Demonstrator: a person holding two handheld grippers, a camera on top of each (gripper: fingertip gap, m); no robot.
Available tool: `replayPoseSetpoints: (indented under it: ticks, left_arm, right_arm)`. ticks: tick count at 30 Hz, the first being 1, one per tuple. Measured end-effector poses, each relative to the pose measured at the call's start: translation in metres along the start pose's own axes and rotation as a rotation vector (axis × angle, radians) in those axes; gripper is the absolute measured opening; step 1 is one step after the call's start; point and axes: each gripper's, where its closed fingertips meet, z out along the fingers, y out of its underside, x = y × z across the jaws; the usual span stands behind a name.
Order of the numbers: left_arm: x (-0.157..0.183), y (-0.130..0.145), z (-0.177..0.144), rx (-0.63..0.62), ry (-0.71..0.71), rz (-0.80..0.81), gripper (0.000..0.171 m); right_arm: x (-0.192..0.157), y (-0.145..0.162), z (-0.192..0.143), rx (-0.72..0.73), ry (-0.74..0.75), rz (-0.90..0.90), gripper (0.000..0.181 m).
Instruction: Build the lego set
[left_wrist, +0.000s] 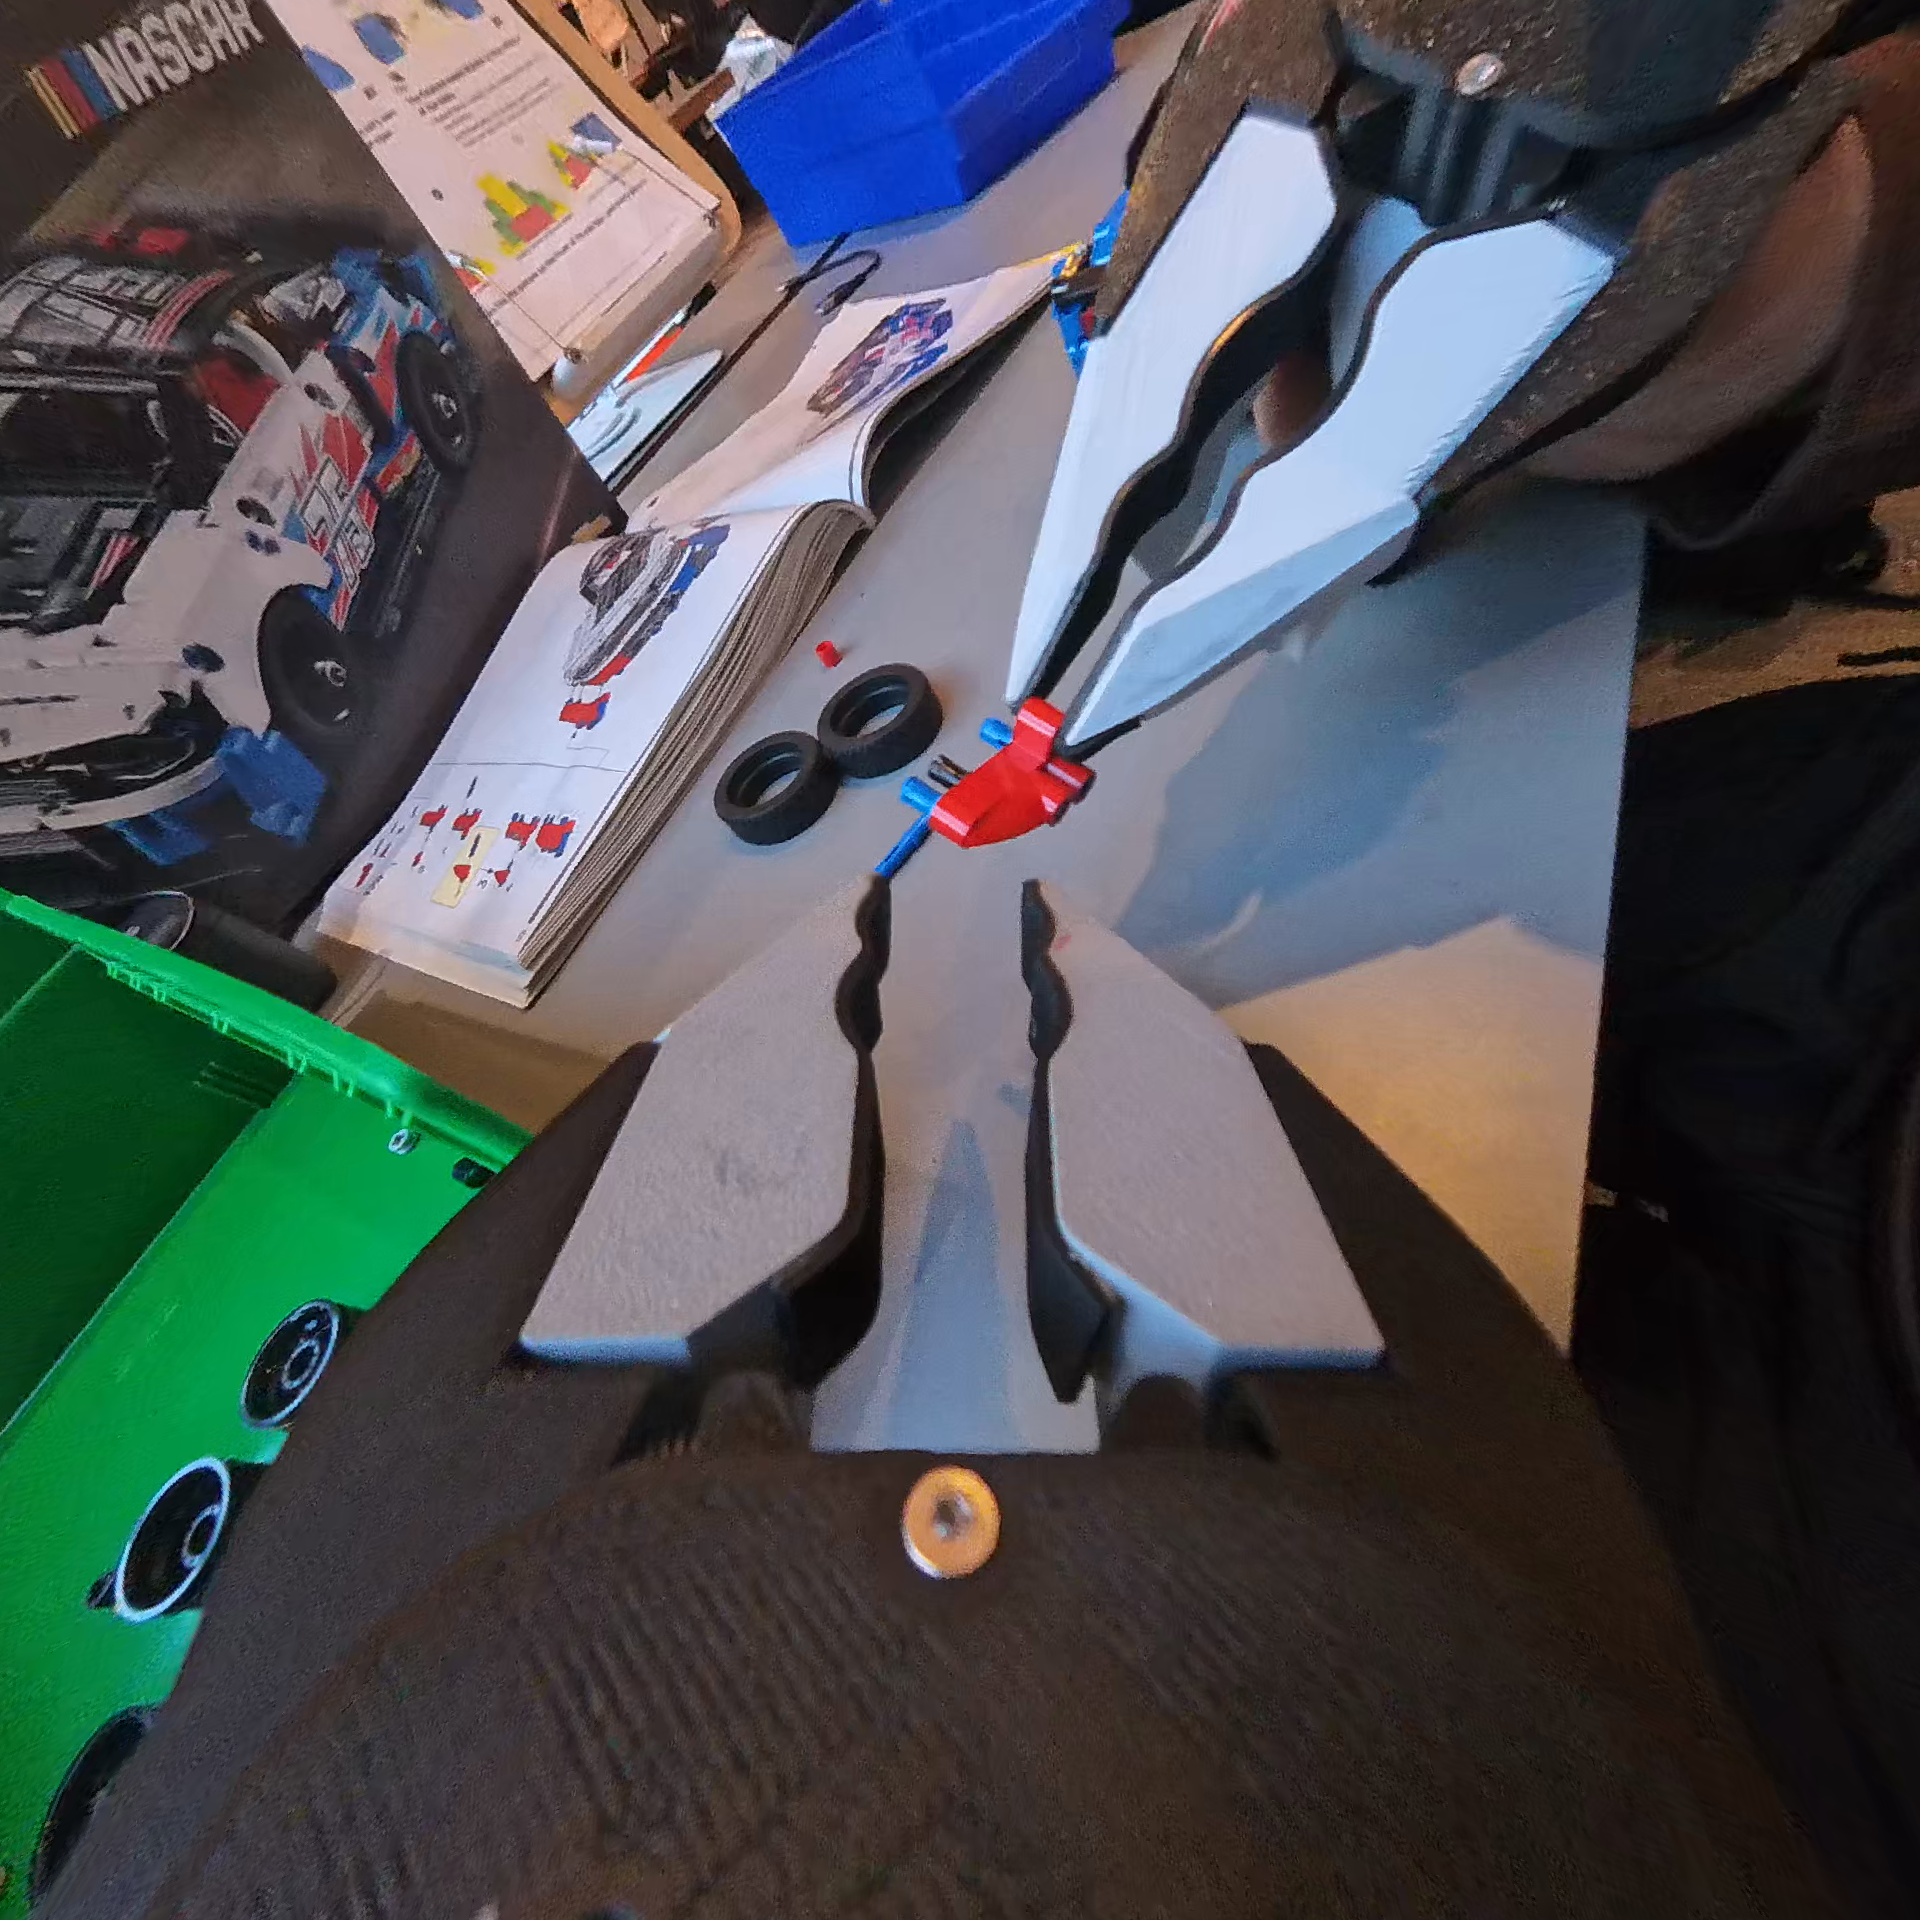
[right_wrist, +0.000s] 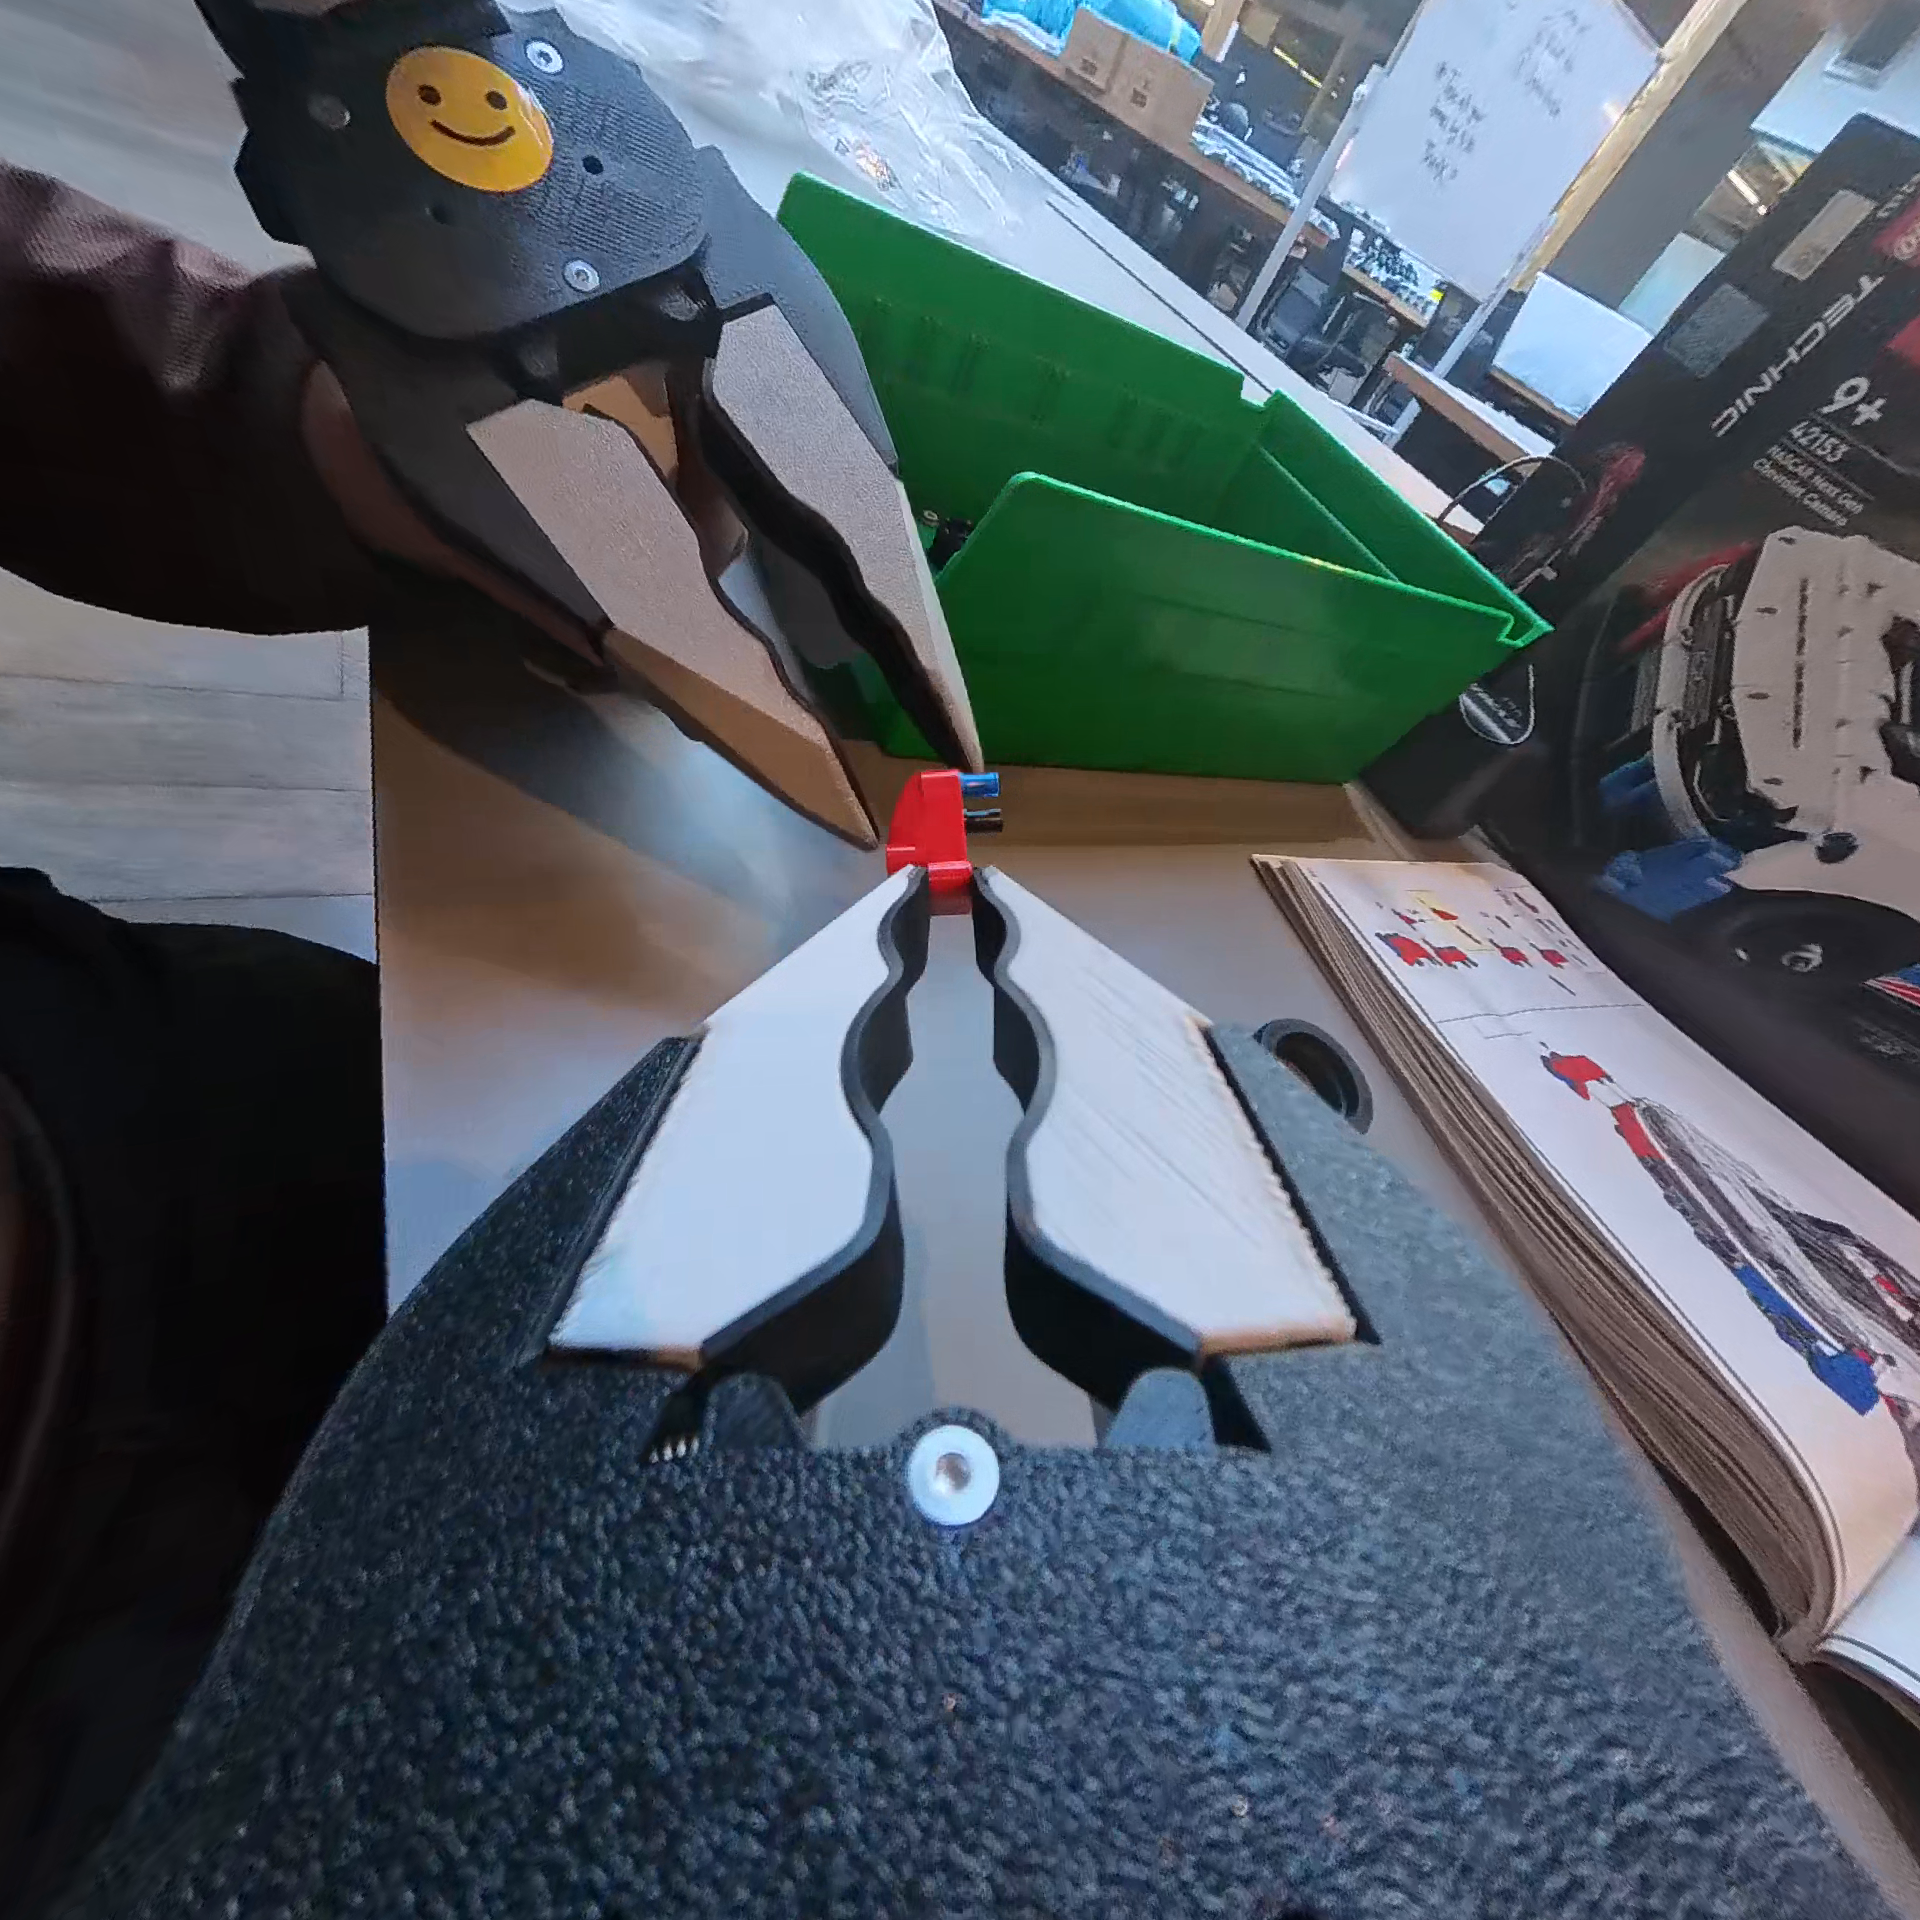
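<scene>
Presently noted right gripper clamped on red piece, held above table. Left gripper parted, empty, just beside piece. Tyres near booklet.

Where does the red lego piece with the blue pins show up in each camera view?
Left wrist view: red lego piece at centre, pinched by the right gripper, beside two black tyres.
Right wrist view: red lego piece just above centre, at the right gripper's tips.
Shared landmark: the open instruction book.
</scene>
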Motion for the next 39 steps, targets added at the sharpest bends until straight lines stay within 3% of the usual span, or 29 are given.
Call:
replayPoseSetpoints:
  ticks: [7, 24, 39]
  left_arm:
    - [-0.003, 0.000, -0.001, 0.006, 0.002, -0.036, 0.024]
    - [-0.006, 0.004, 0.003, -0.028, -0.017, -0.036, 0.024]
    - [-0.005, 0.003, 0.003, -0.024, -0.027, -0.016, 0.024]
  right_arm:
    - [0.002, -0.001, 0.000, 0.007, 0.000, 0.031, 0.006]
    - [0.030, -0.008, -0.011, 0.122, -0.014, 0.293, 0.006]
    - [0.025, -0.007, -0.008, 0.104, -0.028, 0.270, 0.006]
